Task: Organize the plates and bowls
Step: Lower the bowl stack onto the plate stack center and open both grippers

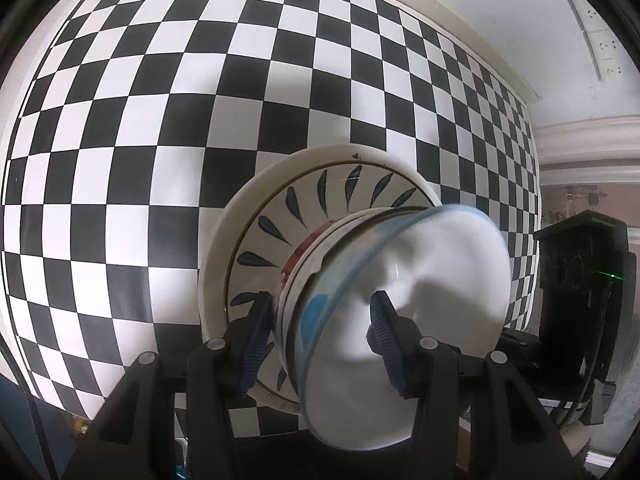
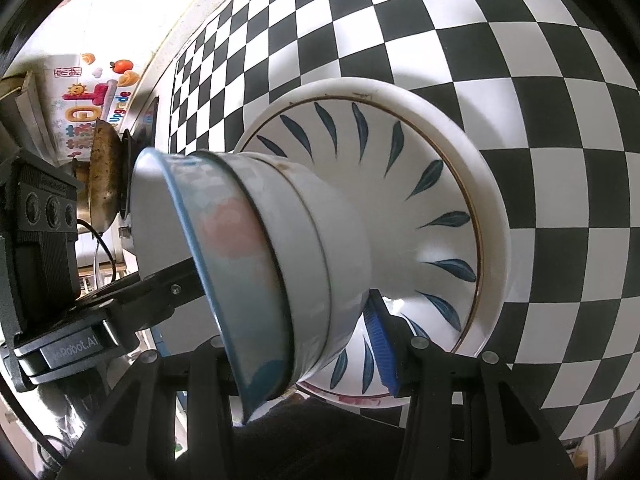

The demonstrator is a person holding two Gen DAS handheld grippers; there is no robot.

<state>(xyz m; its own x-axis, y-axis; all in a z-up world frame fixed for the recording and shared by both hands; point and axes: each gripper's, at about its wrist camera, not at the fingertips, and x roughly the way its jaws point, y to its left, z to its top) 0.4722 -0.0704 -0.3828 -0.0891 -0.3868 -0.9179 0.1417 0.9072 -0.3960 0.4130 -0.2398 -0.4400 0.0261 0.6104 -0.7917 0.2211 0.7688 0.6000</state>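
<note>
- A black-and-white checkerboard sheet (image 1: 200, 120) covers the counter, and a pale wall with a strip of sockets (image 1: 600, 40) rises past its far edge.
- Near the counter's front edge lies a wide white plate (image 1: 224, 240), and on it rests a leaf-patterned plate (image 1: 304, 216) with dark blue strokes and a thin gold rim line.
- A stack of nested bowls stands in the middle of that plate: a white bowl (image 2: 344, 232) with a red-brown band at the bottom, and a blue-rimmed bowl (image 1: 420, 264) on top.
- The left gripper (image 1: 322, 320) straddles the near wall of the blue-rimmed bowl with its jaws partly apart: one blue pad sits outside against the stack, the other inside the bowl's white interior. It seems to be gripping the wall, though the blurred rim hides the contact.
- The right gripper (image 2: 320, 332) comes in from the opposite side, partly open around the stack. Its right pad lies between the white bowl and the leaf-patterned plate; the left pad is hidden behind the blue-rimmed bowl (image 2: 224, 248), so whether it grips cannot be told.
- Each wrist view shows the other gripper's black body beside the bowls.
- In the right wrist view, a brass-coloured pan (image 2: 104, 184) and a box with colourful fruit print (image 2: 96, 100) sit beyond the counter's left edge.
</note>
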